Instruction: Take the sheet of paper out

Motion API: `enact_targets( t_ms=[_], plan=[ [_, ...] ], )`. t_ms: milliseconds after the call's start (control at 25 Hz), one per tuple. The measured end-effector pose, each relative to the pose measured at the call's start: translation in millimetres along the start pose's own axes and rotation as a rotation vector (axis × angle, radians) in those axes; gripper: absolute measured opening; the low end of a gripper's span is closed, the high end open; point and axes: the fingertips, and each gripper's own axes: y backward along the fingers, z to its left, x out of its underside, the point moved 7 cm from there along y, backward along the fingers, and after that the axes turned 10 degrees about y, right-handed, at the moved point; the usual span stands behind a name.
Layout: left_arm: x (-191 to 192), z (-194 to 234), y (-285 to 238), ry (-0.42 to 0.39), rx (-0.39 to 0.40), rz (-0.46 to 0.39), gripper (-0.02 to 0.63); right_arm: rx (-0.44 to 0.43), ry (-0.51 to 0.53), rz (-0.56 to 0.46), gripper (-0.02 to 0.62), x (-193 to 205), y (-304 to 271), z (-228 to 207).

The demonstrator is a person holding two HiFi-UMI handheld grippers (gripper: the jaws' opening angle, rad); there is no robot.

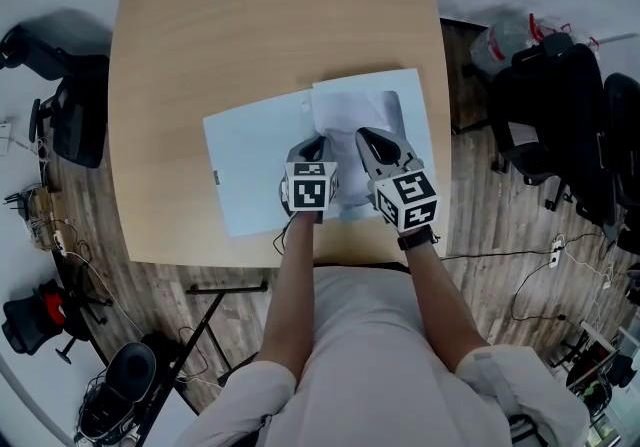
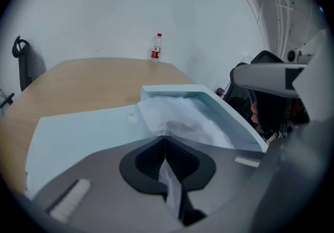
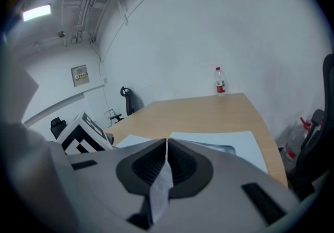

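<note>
Table (image 1: 250,25) of wood (white-walled room); left gripper (image 1: 312,147), right gripper (image 1: 374,141) both pinch paper (image 1: 345,107).

I hold my left forearm (image 1: 297,285) and right forearm (image 1: 440,300) forward side by side, with the left gripper (image 1: 312,148) just beside the right gripper (image 1: 372,142), both angled downward and their marker cubes (image 1: 309,187) facing up. The left jaws are closed together, pinching a fold of the sheet of paper (image 2: 180,117). The right jaws are closed as well, clamping a pale strip (image 3: 158,187); I cannot tell what it belongs to.
</note>
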Motion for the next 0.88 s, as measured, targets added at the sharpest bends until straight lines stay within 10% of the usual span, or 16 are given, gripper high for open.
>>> enact_targets(
  t_ms=[880],
  plan=[
    [-14, 38, 47, 0.024, -0.120, -0.103, 0.014, -0.073, 0.050, -0.088, 0.018, -36, -6, 25]
  ],
)
